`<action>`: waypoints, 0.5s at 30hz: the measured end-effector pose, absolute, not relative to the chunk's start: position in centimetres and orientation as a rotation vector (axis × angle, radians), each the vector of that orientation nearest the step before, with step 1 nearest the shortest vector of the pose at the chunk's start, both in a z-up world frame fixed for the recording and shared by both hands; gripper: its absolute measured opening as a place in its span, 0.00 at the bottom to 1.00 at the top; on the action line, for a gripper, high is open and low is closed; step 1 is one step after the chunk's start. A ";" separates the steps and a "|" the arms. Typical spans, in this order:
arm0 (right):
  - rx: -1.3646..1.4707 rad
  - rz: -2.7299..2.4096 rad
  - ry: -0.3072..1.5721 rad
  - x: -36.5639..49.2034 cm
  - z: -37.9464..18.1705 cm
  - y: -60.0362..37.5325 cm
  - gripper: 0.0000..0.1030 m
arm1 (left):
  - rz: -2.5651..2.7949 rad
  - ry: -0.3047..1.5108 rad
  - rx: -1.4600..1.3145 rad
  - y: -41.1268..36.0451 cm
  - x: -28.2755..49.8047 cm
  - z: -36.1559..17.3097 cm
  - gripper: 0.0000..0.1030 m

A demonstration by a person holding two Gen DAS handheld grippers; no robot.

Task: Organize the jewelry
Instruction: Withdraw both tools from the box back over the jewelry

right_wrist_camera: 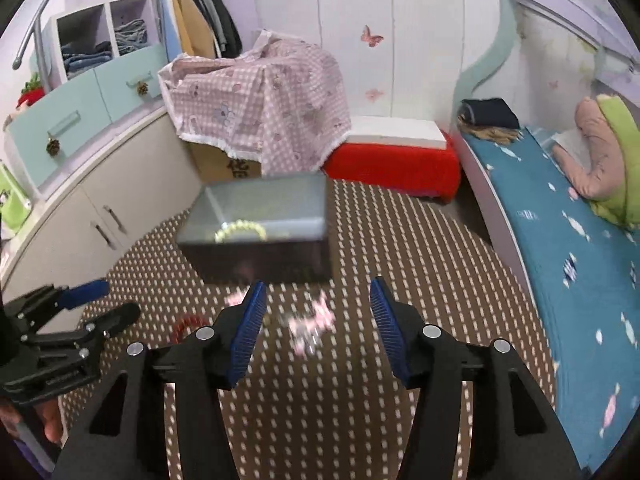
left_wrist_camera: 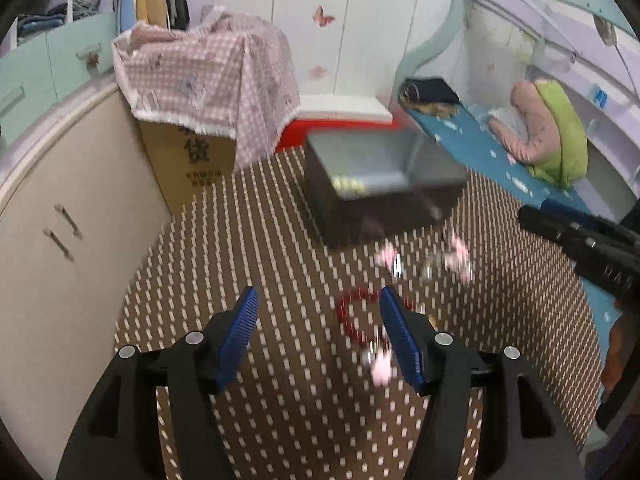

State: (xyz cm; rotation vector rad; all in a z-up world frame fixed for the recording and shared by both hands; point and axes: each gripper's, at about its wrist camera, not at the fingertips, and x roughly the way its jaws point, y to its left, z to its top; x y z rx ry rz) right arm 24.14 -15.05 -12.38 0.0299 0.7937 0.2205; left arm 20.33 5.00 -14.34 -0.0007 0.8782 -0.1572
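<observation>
A dark jewelry box stands open on the brown dotted tabletop, with a pale bead bracelet inside it. In front of the box lie blurred pink and silver pieces and a red bracelet. My left gripper is open above the tabletop, and its right finger covers part of the red bracelet. My right gripper is open too, hovering over the pink pieces, with nothing between its pads. Each gripper shows at the edge of the other's view.
A cardboard carton under a pink checked cloth and a red stool with a white top stand behind the box. A cream cabinet curves along the left. A blue patterned bench with a pink and green cushion runs along the right.
</observation>
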 end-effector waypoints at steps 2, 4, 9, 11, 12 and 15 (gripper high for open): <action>0.034 0.216 0.812 23.3 -13.3 -15.3 0.52 | -0.152 0.885 0.024 4.7 19.7 -15.2 0.59; 0.043 0.224 0.831 22.8 -14.2 -15.4 0.52 | -0.150 0.909 0.035 4.6 19.7 -16.2 0.59; 0.065 0.240 0.870 21.7 -16.1 -15.4 0.52 | -0.162 0.946 0.061 4.0 20.0 -17.9 0.59; 0.066 0.244 0.879 21.5 -16.4 -15.1 0.52 | -0.156 0.955 0.073 3.9 20.2 -18.3 0.59; 0.066 0.247 0.881 21.4 -16.5 -14.9 0.52 | -0.158 0.955 0.082 3.7 20.2 -18.5 0.60; 0.064 0.253 0.887 21.1 -16.8 -14.8 0.52 | -0.174 0.948 0.093 3.5 19.7 -18.4 0.59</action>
